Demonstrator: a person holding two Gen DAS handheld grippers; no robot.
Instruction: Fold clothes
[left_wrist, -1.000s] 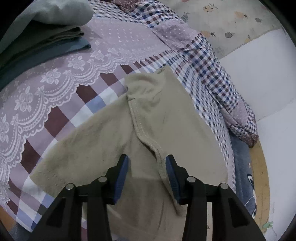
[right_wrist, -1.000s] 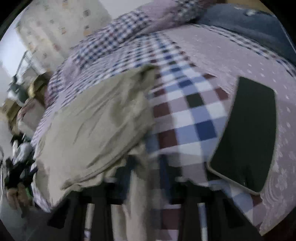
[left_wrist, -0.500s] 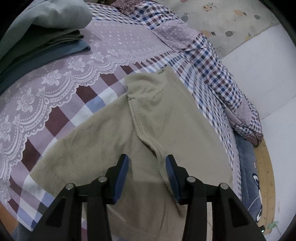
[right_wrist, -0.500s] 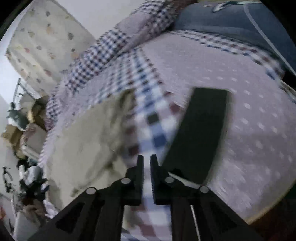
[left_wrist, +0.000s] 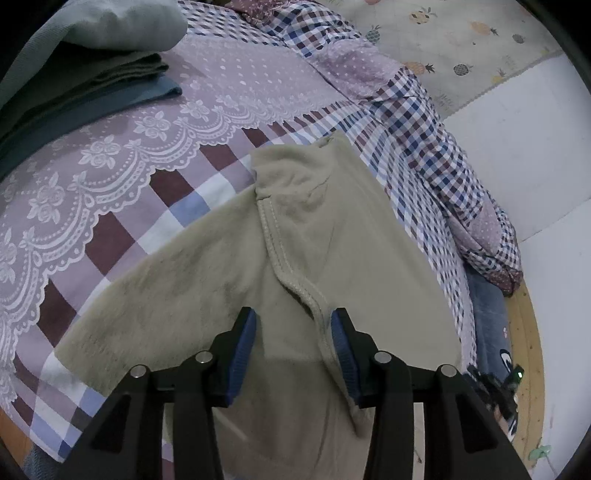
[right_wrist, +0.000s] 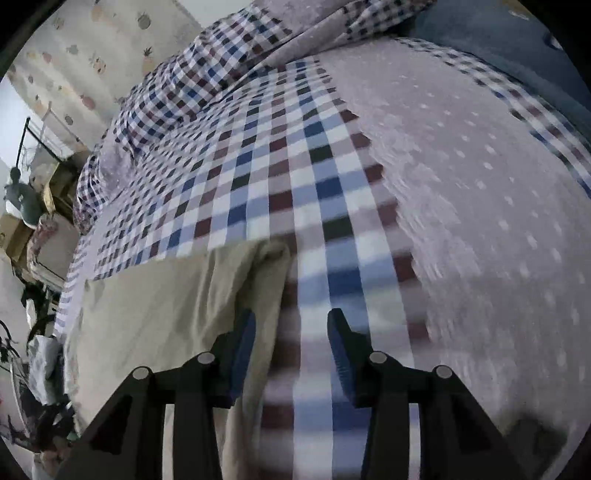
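Left tool (left_wrist: 293, 334): jaws wide, empty, poised over the beige garment (left_wrist: 229, 280), straddling its ribbed seam (left_wrist: 291, 280). Right tool (right_wrist: 291, 334): jaws wide, empty, at the garment's far edge, one finger over fleece (right_wrist: 166, 310), the other over bare bedspread (right_wrist: 325, 192). Garment: soft, short-pile fleece, matte, lying flat on the bed, one sleeve spread outward. Advice: pinch both layers at the edge, lift low, carry across evenly so the pile does not drag or bunch. Bedspread beneath the garment: checked cotton with a lilac, lace-printed panel. Beyond the garment: folded stack (left_wrist: 74, 81) in grey, green and blue; rumpled checked quilt (left_wrist: 424, 122).
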